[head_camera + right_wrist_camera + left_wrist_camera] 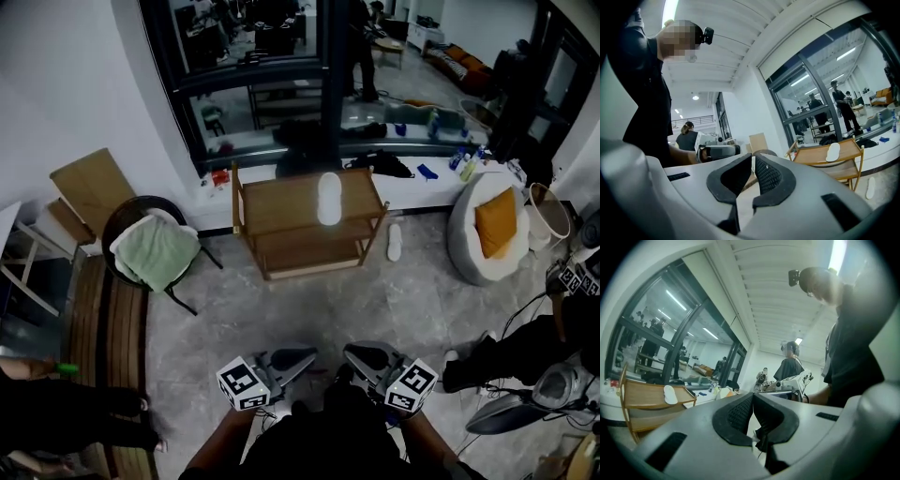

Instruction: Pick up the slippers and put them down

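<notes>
Left claw [302, 357] and right claw [354, 355] clenched, empty; slipper [329, 199] on rack [272, 208] lies well ahead, midway, pointing lengthwise away.

Head view: from above, steeply down, the wooden rack [309, 225] well ahead. Gripper views: roughly level, close behind the jaws of the left gripper [307, 356] and right gripper [352, 352]. All three share the rack.

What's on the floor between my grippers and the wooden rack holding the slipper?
Nothing: the head view shows bare grey floor between the left gripper, the right gripper and the rack with the slipper.
</notes>
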Tool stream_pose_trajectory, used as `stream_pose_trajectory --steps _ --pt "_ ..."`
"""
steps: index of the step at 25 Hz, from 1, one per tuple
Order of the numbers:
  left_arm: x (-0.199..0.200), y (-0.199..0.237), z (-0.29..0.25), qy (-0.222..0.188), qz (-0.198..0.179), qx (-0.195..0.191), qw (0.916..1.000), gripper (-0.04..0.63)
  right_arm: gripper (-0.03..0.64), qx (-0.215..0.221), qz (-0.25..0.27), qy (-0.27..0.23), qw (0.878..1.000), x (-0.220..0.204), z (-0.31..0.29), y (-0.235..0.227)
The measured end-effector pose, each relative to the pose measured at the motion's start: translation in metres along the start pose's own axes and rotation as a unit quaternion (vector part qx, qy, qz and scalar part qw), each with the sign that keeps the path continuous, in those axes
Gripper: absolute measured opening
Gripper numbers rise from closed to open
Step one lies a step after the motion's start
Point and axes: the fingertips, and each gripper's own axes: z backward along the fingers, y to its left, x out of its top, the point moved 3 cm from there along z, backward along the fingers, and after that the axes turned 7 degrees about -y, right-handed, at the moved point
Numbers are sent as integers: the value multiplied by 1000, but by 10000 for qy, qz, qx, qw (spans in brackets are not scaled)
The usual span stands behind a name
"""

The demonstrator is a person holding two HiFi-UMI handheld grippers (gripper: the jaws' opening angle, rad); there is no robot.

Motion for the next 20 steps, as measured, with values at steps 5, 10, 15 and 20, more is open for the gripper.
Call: stream_pose_trajectory --steps 5,10,15,20 --pt "8 26 -29 6 -8 151 9999 11 35 41 44 21 10000 14 -4 -40" --pt "20 53 -69 98 -115 258 9996 11 35 140 108 -109 9998 38 -5 -87" --pt "36 67 -99 180 -273 457 9984 11 35 447 -71 -192 9988 51 -6 -119" --pt "35 82 -109 245 -250 843 9958 11 35 831 -189 -245 9961 50 -15 -143"
